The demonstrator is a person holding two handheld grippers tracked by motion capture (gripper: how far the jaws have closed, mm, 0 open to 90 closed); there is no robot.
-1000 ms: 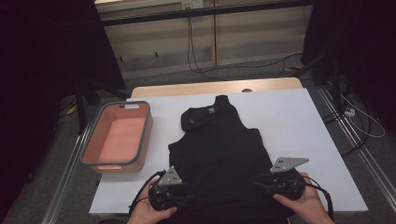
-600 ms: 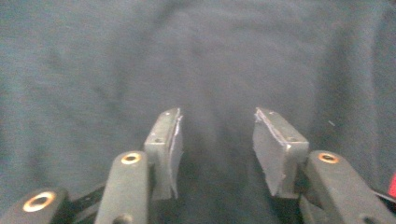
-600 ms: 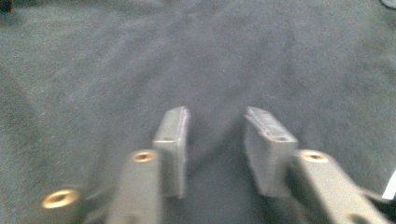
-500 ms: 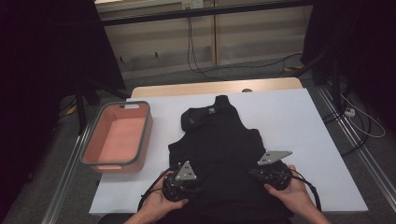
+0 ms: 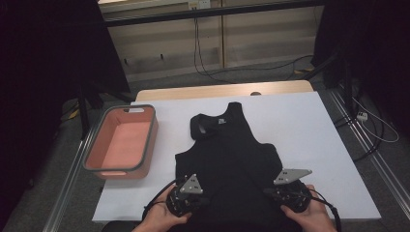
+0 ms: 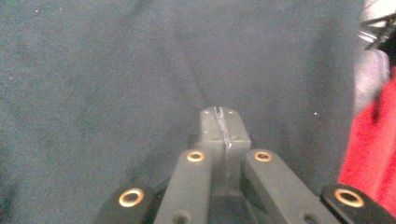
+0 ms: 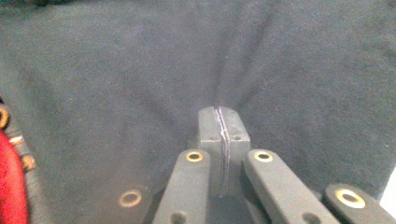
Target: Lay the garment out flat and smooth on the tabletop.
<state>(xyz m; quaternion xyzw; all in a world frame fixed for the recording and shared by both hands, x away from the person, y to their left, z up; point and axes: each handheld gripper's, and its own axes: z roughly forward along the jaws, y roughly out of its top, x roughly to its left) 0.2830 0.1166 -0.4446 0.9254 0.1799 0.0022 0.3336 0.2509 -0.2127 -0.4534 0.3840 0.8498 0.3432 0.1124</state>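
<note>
A black sleeveless top (image 5: 232, 150) lies flat on the white table (image 5: 314, 140), neck end away from me. My left gripper (image 5: 199, 199) rests on its lower left hem and my right gripper (image 5: 276, 193) on its lower right hem. In the left gripper view the jaws of the left gripper (image 6: 219, 114) have just closed, pressed together with a crease of the black cloth (image 6: 116, 70) running into their tips. In the right gripper view the right gripper (image 7: 219, 114) is shut the same way, and folds of cloth (image 7: 116, 70) converge at its tips.
A salmon bin with a grey rim (image 5: 151, 140) stands left of the top, holding nothing I can see. The table's near edge is just below both hands. A red sleeve (image 6: 369, 154) shows beside the left gripper's jaws. Cables lie on the floor beyond the table.
Both hands have shifted inward from the top's outer edges onto its lower hem.
</note>
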